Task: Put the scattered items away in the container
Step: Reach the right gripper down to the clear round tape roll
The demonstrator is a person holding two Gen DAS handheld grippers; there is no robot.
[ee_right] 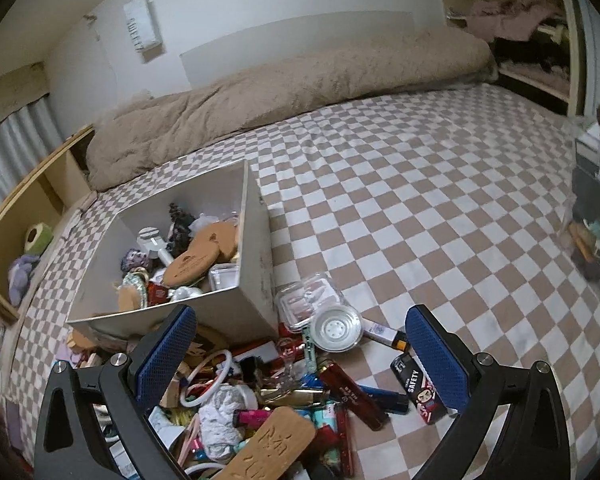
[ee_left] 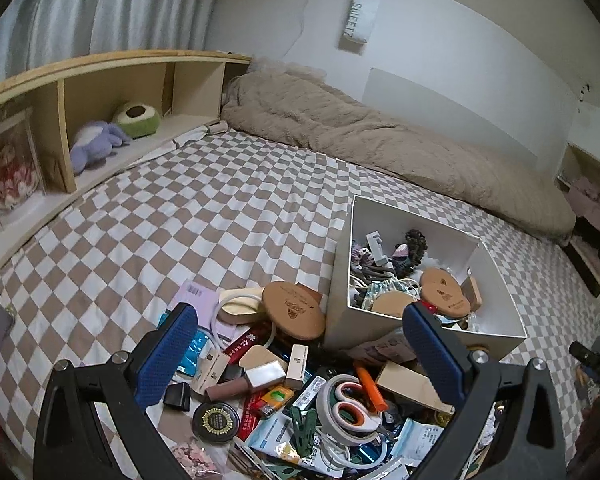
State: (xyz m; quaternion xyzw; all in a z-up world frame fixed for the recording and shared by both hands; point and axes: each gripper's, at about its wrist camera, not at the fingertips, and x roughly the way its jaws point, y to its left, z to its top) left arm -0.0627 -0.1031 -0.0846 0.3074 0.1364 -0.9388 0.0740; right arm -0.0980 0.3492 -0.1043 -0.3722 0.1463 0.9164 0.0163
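White container [ee_left: 496, 268] sits on the checked bedspread [ee_left: 220, 208] beside one clutter heap [ee_left: 300, 392], holding two cork coasters [ee_left: 446, 288]. Left gripper [ee_left: 300, 354] and right gripper [ee_right: 300, 354] both gape, empty. Only the right view shows one lighter [ee_right: 418, 390].

Dim, flat indoor light, soft shadows, heavy fisheye bending, dark vignetted corners, slight edge blur

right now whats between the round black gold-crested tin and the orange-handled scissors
In the left wrist view, a green-and-orange lighter lies between the tin and the scissors.
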